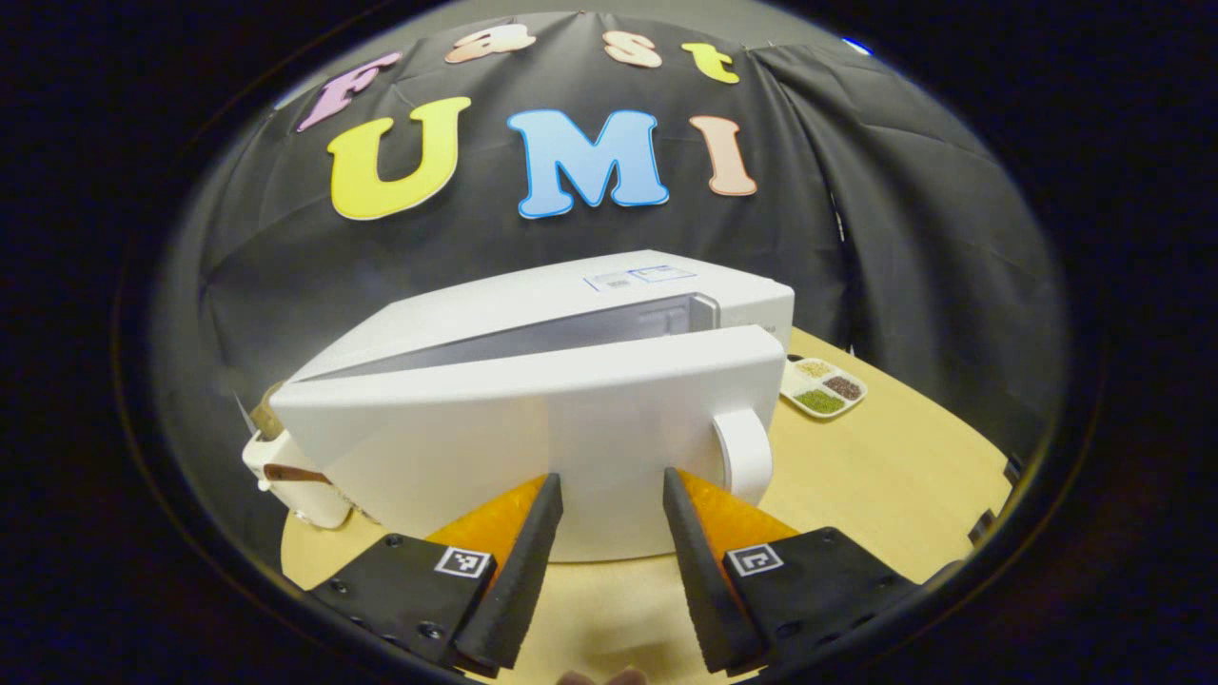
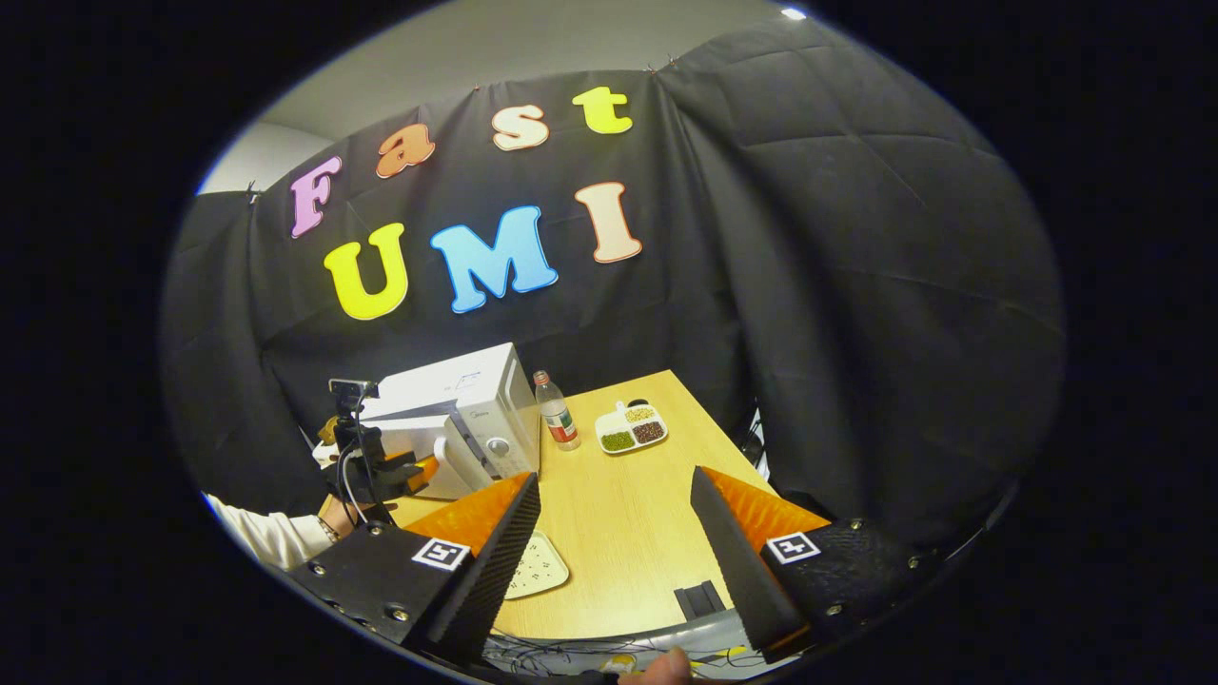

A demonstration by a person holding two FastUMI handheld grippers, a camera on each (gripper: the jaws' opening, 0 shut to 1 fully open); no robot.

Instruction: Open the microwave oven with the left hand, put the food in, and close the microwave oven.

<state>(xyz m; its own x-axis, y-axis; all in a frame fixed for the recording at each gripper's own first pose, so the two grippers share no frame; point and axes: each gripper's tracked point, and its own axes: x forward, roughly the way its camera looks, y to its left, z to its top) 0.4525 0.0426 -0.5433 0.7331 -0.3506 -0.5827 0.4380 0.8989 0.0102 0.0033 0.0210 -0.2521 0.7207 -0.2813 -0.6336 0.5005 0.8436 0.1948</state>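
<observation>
Black cloth walled the booth behind a pale wooden desk (image 2: 628, 514). Left tongs (image 1: 612, 495) stood spread and empty, tips close against the front of the microwave's (image 1: 590, 304) door (image 1: 533, 428), just left of its handle (image 1: 744, 452); the door hung partly open. Right tongs (image 2: 614, 504) were likewise spread, holding nothing, above the desk's near part, well apart from the microwave. Below them lay a pale dotted plate (image 2: 538, 566). Farther off, a bottle (image 2: 555, 411) stood just right of the microwave, with a tray (image 2: 630, 428) of grains beyond it.
</observation>
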